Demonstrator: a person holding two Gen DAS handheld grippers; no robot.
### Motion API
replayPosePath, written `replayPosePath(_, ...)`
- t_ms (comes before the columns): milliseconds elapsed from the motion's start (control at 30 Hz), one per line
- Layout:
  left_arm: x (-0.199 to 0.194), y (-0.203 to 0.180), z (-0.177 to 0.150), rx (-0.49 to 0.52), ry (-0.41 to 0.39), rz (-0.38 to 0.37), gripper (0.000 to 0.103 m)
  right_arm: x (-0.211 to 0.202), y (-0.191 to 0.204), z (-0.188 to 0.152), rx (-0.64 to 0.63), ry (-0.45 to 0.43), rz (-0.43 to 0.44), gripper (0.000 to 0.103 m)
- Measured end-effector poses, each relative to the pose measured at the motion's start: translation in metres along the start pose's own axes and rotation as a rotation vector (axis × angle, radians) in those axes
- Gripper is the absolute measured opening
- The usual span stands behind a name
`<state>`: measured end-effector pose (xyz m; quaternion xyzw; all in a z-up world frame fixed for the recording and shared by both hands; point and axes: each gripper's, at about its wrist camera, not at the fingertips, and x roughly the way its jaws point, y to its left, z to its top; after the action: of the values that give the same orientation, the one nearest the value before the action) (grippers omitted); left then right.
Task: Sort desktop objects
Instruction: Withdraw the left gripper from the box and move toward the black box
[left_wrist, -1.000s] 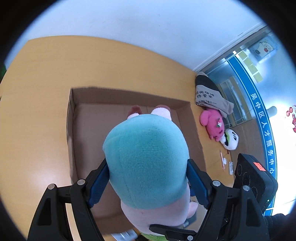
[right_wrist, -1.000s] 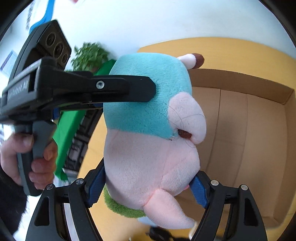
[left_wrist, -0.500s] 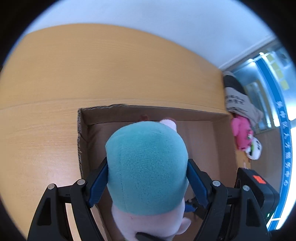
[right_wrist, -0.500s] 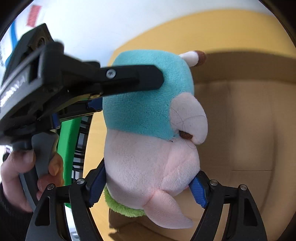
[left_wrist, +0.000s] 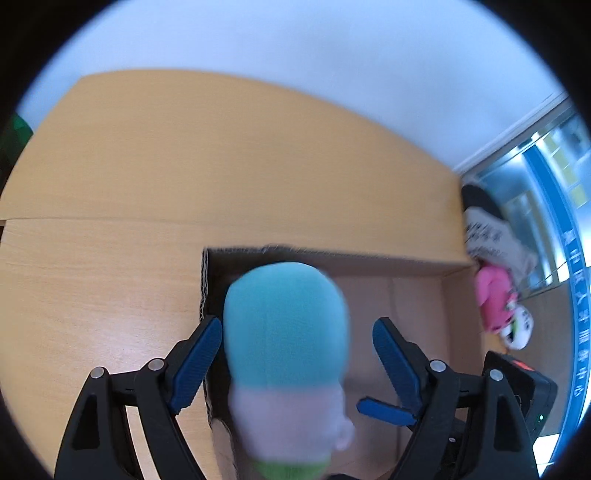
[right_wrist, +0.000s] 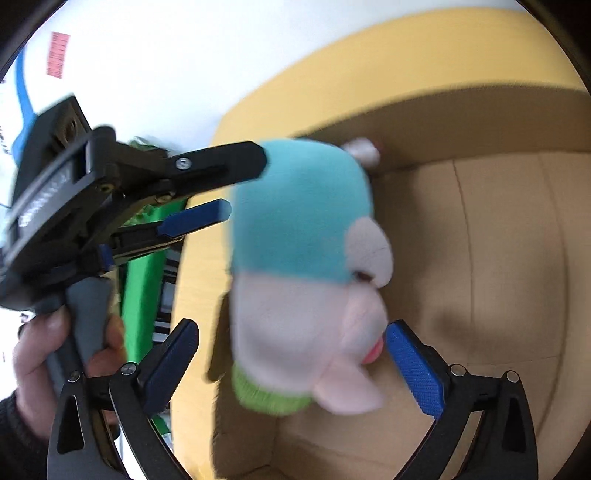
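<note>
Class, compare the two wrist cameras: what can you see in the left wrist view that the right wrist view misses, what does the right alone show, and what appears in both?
Only the left wrist view shows the pink plush and the white plush lying beyond the box's right wall.

Only the right wrist view shows the toy's face, the person's hand on the left gripper's handle, and a green object beside the table.

Both show the blue-and-pink plush toy, blurred, over the cardboard box, with both grippers' jaws opening and clear of it.
</note>
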<state>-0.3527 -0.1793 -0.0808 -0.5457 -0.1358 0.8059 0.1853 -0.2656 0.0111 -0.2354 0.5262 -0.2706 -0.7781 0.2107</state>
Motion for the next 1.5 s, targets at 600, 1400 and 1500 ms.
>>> replayPosePath(600, 0.003, -0.006, -0.191, -0.041, 0.223, -0.104, 0.083, -0.193, -0.137, -0.067, 0.029, 0.023, -0.381, 0.103)
replayPosePath(1400, -0.086, -0.046, -0.270, -0.015, 0.078, 0.057, 0.079, -0.286, -0.086, -0.130, 0.061, -0.139, -0.209, 0.103)
replayPosePath(1500, -0.122, -0.075, -0.275, 0.017, -0.024, 0.066, 0.081, -0.297, -0.083, -0.146, 0.079, -0.150, -0.201, 0.103)
